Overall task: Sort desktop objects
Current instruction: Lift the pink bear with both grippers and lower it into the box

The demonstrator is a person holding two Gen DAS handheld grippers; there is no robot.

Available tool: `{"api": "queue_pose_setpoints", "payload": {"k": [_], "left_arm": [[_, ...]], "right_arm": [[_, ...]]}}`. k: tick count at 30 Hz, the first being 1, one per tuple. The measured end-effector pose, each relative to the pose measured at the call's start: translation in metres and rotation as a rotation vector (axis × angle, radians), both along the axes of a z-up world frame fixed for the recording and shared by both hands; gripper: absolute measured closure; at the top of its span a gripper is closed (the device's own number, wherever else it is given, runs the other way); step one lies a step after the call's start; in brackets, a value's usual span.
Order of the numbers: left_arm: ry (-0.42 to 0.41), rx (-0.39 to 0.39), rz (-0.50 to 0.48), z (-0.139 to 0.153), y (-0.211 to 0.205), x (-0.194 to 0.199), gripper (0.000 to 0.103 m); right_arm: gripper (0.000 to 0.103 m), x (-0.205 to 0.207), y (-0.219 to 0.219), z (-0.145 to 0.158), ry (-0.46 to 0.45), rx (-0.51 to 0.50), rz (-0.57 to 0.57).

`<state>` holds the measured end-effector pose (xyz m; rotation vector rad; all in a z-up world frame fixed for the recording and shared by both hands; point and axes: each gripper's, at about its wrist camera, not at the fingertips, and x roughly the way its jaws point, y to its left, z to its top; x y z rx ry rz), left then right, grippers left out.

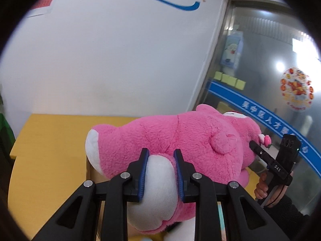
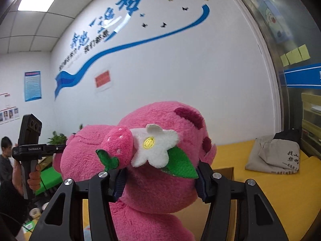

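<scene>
A pink plush bear point(image 1: 180, 136) is held in the air above the yellow table point(image 1: 50, 140). My left gripper point(image 1: 161, 156) is shut on its white foot pad point(image 1: 158, 184). My right gripper point(image 2: 160, 172) is shut on the bear's head point(image 2: 160, 180), just below the strawberry and white flower point(image 2: 154, 144) sewn on it. In the left wrist view the right gripper point(image 1: 254, 146) touches the bear's far end. In the right wrist view the left gripper point(image 2: 60, 147) shows at the left, behind the bear.
A cardboard box point(image 2: 222, 172) stands open under the bear, its edge also in the left wrist view point(image 1: 90, 170). A beige cloth bag point(image 2: 274, 154) lies on the yellow table at the right. A white wall and a glass partition point(image 1: 270, 70) stand behind.
</scene>
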<state>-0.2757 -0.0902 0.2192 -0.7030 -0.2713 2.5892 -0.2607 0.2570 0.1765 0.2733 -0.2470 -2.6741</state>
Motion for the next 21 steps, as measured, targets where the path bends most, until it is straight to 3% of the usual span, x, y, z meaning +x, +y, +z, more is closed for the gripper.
{"api": "queue_pose_setpoints", "payload": {"k": [4,6,7,12,15,17,20,21], "left_arm": [[-0.126,0.004,0.018,-0.041,0.005,-0.093,0.086],[-0.227,0.041,-0.006,-0.084,0.005,-0.135,0.103],[-0.274,0.063,-0.026,-0.105,0.008,-0.150,0.103],[-0.417,-0.033,-0.060,-0.182,0.037,-0.169,0.103],[-0.417,-0.014,-0.048,-0.187,0.030,-0.165,0.102],[-0.416,-0.054,0.002,-0.182,0.024,-0.163,0.102],[-0.402,-0.084,0.041,-0.175,0.015,-0.156,0.102],[-0.396,-0.092,0.039,-0.174,0.015,-0.154,0.101]], "right_arm": [[0.042,-0.095,0.000,-0.039,-0.119,0.036,-0.039],[0.042,-0.134,0.001,-0.071,-0.205,0.047,-0.059],[0.042,-0.148,0.002,-0.087,-0.247,0.053,-0.065],[0.047,-0.179,-0.020,-0.152,-0.461,0.169,-0.095],[0.045,-0.195,-0.013,-0.168,-0.613,0.151,-0.117],[0.037,-0.202,-0.008,-0.179,-0.687,0.170,-0.137],[0.027,-0.206,0.003,-0.176,-0.694,0.152,-0.135],[0.019,-0.205,0.003,-0.172,-0.680,0.157,-0.132]]}}
